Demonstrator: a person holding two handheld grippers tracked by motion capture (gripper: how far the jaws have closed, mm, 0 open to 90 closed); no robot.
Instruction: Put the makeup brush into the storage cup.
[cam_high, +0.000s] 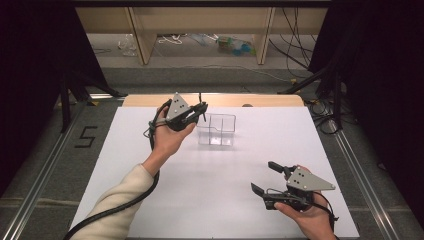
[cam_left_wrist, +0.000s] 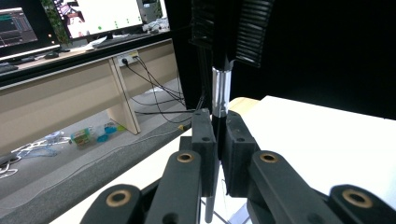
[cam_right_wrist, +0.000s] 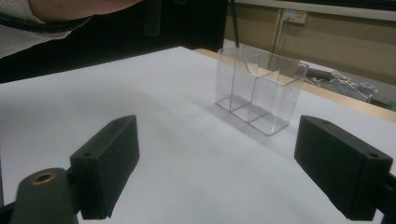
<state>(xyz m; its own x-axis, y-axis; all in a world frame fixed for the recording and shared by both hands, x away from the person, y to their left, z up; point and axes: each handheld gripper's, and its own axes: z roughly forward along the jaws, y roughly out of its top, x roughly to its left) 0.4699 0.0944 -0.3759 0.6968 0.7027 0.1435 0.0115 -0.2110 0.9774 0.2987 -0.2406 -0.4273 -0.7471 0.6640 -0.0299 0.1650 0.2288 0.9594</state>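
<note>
**Pen poised at the holder**

White table (cam_high: 210, 200) carries a clear holder (cam_high: 216, 130) at the far middle. Left gripper (cam_high: 200, 111), clamped on an upright pen (cam_left_wrist: 219, 93), hangs just left of the holder. Right gripper (cam_high: 264, 178) rests near right, jaws apart. Risk: the pen could catch the rim and tip the light holder.
</note>
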